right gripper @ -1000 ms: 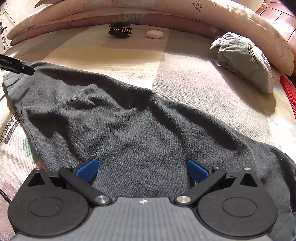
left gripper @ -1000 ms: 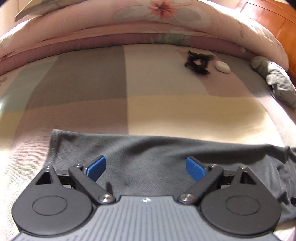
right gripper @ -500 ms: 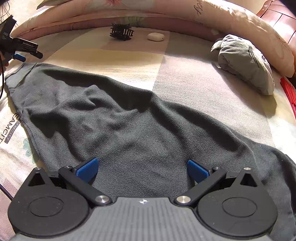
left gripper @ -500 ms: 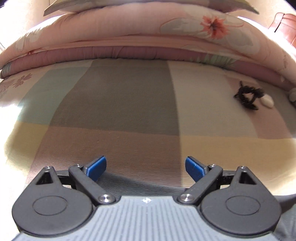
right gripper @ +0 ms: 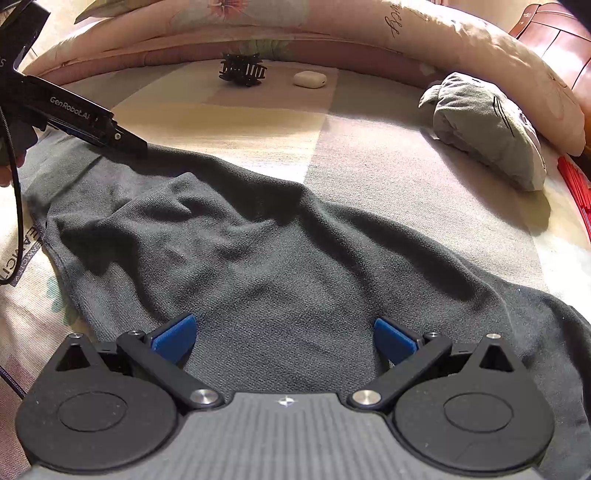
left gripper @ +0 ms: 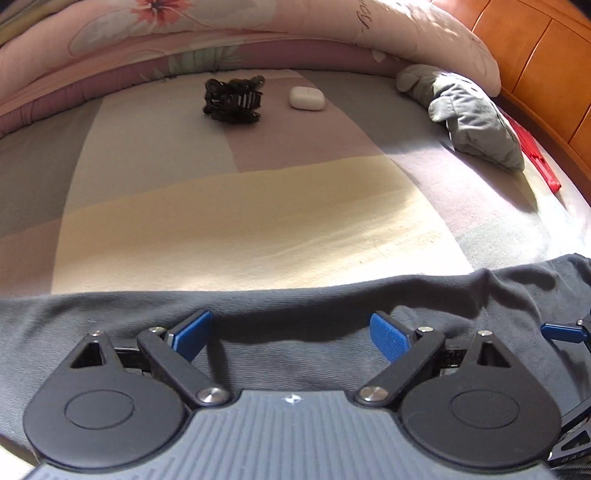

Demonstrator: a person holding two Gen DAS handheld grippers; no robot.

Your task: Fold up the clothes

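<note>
Both hand-held grippers stay open; left [left gripper: 291, 334] has swung back over garment [right gripper: 280, 258].

The garment [right gripper: 280, 258] is dark charcoal grey. The sheet [left gripper: 236, 206] is checked in cream, grey, mauve and white blocks. The quilt [left gripper: 258, 26] is pale pink with a red flower. Both grippers are black with blue pads [left gripper: 192, 334]. The case [left gripper: 306, 98] is white, the clip [left gripper: 232, 99] black, the plush [right gripper: 491, 125] grey.

Checked bedsheet [right gripper: 388, 155], dark garment [right gripper: 280, 258], hair clip [right gripper: 242, 70], white case [right gripper: 309, 78], grey cushion [right gripper: 491, 129]
</note>
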